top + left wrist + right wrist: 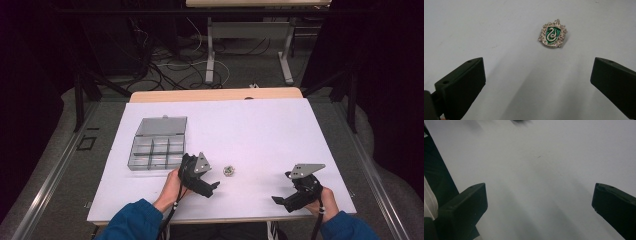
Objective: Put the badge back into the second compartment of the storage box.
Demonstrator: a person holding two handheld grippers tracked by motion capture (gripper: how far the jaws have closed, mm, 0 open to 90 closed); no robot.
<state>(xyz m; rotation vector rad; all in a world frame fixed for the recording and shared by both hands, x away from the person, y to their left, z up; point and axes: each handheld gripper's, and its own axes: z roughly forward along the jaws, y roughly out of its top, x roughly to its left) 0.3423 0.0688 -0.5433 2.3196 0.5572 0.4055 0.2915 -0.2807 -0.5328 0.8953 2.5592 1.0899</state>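
Note:
A small silver badge (228,171) with a green shield and a silver snake lies flat on the white table (260,130). In the left gripper view the badge (552,34) sits just beyond the jaws, slightly right of centre. My left gripper (212,189) (536,67) is open, jaws wide apart, just left of the badge and not touching it. My right gripper (284,189) (540,192) is open over bare table near the front right, with nothing between its jaws.
A clear plastic compartment box (155,152) with its lid (161,126) laid back stands at the left of the table, just behind my left hand. The table's front edge (220,219) is close to both hands.

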